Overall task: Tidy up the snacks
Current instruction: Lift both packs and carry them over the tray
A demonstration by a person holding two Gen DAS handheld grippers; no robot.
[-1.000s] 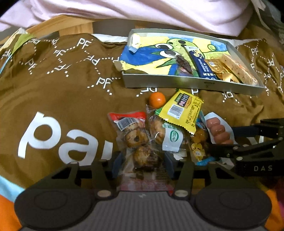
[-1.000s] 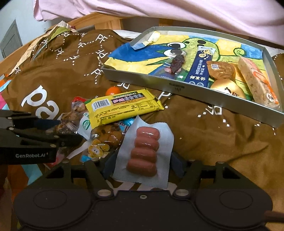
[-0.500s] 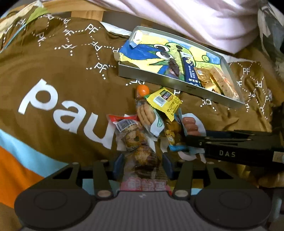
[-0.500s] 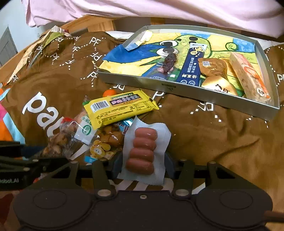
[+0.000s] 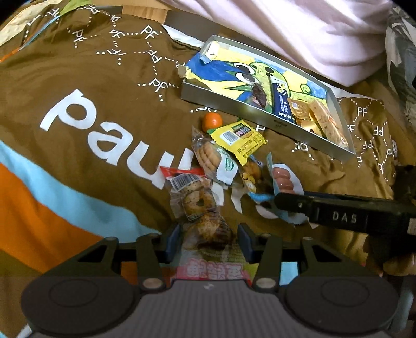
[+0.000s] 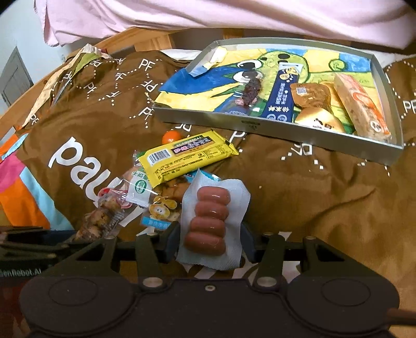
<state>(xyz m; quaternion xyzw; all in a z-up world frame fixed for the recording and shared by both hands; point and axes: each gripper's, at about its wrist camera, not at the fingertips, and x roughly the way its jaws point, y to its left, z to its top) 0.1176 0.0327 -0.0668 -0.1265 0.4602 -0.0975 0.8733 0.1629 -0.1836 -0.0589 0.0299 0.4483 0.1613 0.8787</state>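
My left gripper (image 5: 208, 240) is shut on a clear pastry packet (image 5: 200, 208) with a red end and lifts it off the brown blanket. My right gripper (image 6: 209, 243) is shut on a white sausage pack (image 6: 209, 221) and holds it raised; that pack also shows in the left wrist view (image 5: 284, 180). A yellow bar wrapper (image 6: 187, 156), a biscuit packet (image 5: 208, 156), a small cartoon snack bag (image 6: 162, 210) and an orange ball (image 5: 212, 121) lie in a pile between the grippers and the metal tray (image 6: 273, 130). The tray holds several snacks on its right side.
The tray (image 5: 234, 104) has a cartoon-painted floor, bare on its left half. A pink sheet (image 6: 208, 15) hangs behind it. The brown blanket (image 5: 91, 91) with white lettering spreads to the left. A wooden frame (image 6: 145, 41) shows at the back.
Both grippers have risen with their packets. The left view has pulled back and tilted, so the pile and tray look farther off. The sausage pack now stands more upright.
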